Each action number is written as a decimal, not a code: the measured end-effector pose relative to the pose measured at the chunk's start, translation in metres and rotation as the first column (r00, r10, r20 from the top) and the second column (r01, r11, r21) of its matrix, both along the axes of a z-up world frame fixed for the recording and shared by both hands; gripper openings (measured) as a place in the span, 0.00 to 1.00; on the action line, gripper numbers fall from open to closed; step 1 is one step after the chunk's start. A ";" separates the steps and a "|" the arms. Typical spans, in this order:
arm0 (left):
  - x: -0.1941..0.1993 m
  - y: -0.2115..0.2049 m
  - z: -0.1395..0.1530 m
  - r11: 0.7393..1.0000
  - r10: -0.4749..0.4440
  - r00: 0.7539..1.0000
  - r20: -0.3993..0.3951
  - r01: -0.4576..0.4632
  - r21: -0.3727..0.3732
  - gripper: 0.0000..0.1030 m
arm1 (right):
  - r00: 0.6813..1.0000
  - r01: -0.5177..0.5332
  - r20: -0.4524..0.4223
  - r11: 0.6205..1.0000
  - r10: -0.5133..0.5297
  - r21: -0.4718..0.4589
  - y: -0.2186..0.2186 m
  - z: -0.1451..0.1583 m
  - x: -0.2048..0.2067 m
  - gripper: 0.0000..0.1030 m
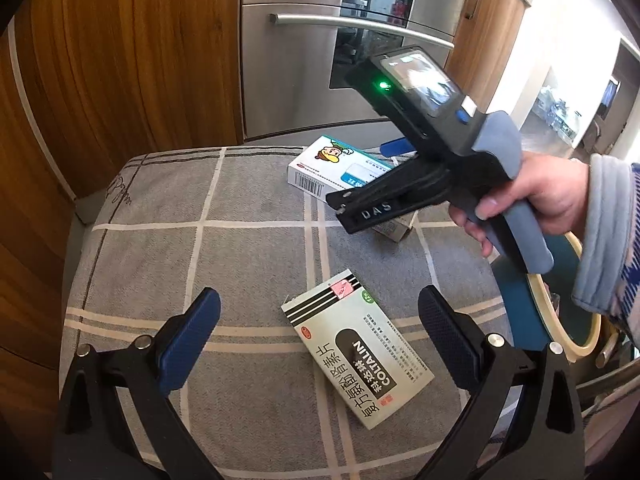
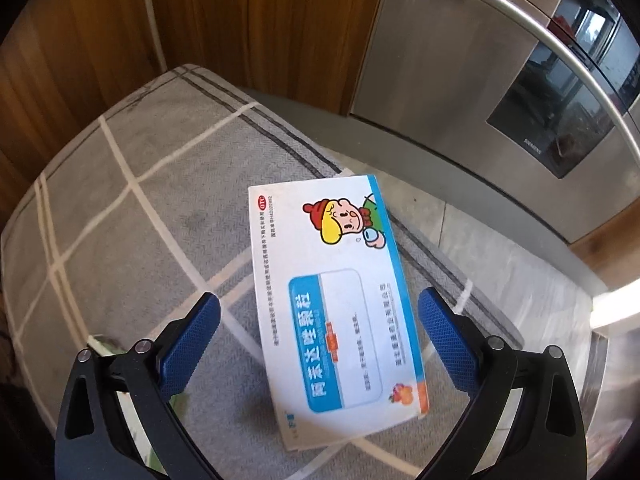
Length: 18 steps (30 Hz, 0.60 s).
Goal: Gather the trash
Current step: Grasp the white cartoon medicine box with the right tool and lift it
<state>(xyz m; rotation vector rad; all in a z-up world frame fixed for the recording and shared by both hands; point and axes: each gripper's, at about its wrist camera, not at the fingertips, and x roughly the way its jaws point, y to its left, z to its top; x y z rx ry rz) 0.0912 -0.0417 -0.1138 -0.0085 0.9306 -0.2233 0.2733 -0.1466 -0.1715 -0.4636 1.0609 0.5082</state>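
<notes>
Two boxes: both lie flat on the grey checked cushion, well apart from each other.
Cartoon box: on the cushion's far edge, nearest the steel oven; probably light, thin, crushable card; take it across its long edges.
Green-white box: near the cushion's middle; likely equally light, glossy, apt to slide on cloth.
Right gripper: fingers wide apart, straddling the cartoon box from above, not touching it.
Left gripper: fingers spread, hovering over the green-white box.
Hidden: a third small box behind the right gripper, mostly covered; whether the boxes are empty cannot be told.
</notes>
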 end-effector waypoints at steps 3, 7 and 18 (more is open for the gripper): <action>0.000 0.001 -0.001 1.000 0.005 1.000 -0.004 -0.005 0.004 0.95 | 1.000 0.011 -0.016 1.000 -0.011 -0.001 0.001 -0.004 0.004 0.95; 0.001 0.002 -0.005 1.000 0.013 1.000 -0.017 -0.013 0.018 0.95 | 1.000 0.014 -0.023 1.000 -0.015 -0.017 0.001 -0.011 0.005 0.95; 0.005 -0.002 -0.006 0.999 0.002 1.000 0.006 -0.002 0.053 0.95 | 0.998 0.058 -0.016 0.998 -0.058 0.009 -0.014 0.008 -0.005 0.81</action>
